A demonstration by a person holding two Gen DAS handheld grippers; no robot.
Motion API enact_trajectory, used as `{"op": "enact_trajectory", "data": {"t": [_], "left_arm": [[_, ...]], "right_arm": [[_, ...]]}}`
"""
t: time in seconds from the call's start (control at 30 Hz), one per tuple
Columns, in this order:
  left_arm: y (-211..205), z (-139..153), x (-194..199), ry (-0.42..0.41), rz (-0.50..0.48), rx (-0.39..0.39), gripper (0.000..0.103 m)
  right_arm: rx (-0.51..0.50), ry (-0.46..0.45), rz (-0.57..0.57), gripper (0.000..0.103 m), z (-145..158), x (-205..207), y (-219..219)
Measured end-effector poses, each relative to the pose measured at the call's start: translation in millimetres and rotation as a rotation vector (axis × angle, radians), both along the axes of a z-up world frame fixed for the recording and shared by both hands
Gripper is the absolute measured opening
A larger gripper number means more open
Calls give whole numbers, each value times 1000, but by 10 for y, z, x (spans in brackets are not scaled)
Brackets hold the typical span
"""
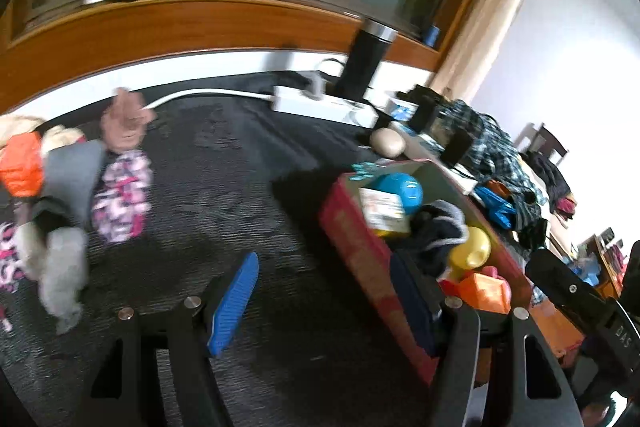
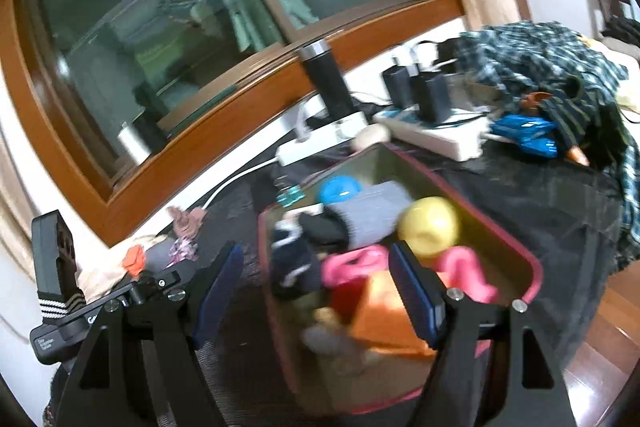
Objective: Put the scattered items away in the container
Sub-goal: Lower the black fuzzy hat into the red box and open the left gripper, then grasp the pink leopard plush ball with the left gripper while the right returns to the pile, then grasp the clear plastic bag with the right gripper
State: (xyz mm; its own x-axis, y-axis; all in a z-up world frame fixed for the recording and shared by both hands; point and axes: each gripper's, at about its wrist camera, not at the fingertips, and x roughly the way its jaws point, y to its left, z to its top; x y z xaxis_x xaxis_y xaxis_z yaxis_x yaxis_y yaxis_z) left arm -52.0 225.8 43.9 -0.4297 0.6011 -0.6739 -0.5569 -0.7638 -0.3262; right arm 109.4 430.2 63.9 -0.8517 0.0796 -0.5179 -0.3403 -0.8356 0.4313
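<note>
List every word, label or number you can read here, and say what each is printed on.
"DAS": on the right gripper's black body, left wrist view.
White print on the left gripper's black body: too blurred to read.
Label on a packet in the red box: too blurred.

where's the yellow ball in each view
Left wrist: the yellow ball sits right of centre, inside the red box, beside dark clothes.
Right wrist: the ball is right of centre, in the same box, above a pink toy.
Shared landmark: the black flask by the window.
</note>
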Motion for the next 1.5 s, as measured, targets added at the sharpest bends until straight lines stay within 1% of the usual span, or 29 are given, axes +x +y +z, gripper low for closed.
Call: {"op": "enact_trajectory", "data": {"t": [0.1,0.3,0.37,0.4,0.5,0.6,0.67,0.73,0.93,1.03,1.13,1.23,1.3,1.33,1.47,1.5], "left_arm": [[-297,-4,-82,0,59,-3,70],[-1148,-15,-319,10,228,-6,70],[-1513,-44,-416,9,303,-9,70],[-1619,-59,-449,7,328,-10,70],[-2091,-158,-610,-28,437,-6,70],[-2384,-272,-734,-59,501,9,70],[-2464,-344,-806,-78,509,20,70],[-2463,-418,-870,-85,495,17,70],[-2393,-740,-1038,-122,473,-38,70],[-2338,-765,-1056,-75,469,-89,70],[-2302,-776,-1074,-47,475,-115,70],[-2267,-772,-1092,-35,478,-132,70],[-2258,-770,-1099,-33,477,-132,66],[-2266,-770,-1094,-35,471,-122,54],[-2324,-746,-1058,-44,474,-93,48],[-2347,-730,-1045,-45,480,-85,48]], "right_arm": [[11,-5,57,78,18,-151,-232],[20,-31,161,78,-26,-461,-674],[20,-43,193,78,-63,-562,-807],[20,-51,210,78,-84,-613,-879],[17,-73,249,78,-163,-746,-1062],[13,-100,277,79,-263,-869,-1206],[14,-118,290,78,-324,-938,-1281],[18,-138,300,78,-390,-1005,-1340],[21,-187,311,78,-568,-1188,-1439],[18,-202,312,78,-634,-1243,-1453],[9,-225,318,78,-714,-1289,-1463],[14,-233,323,78,-742,-1296,-1477],[25,-236,326,78,-751,-1293,-1497],[34,-236,327,78,-751,-1288,-1512],[70,-238,331,78,-752,-1269,-1571],[74,-237,331,78,-752,-1271,-1578]]}}
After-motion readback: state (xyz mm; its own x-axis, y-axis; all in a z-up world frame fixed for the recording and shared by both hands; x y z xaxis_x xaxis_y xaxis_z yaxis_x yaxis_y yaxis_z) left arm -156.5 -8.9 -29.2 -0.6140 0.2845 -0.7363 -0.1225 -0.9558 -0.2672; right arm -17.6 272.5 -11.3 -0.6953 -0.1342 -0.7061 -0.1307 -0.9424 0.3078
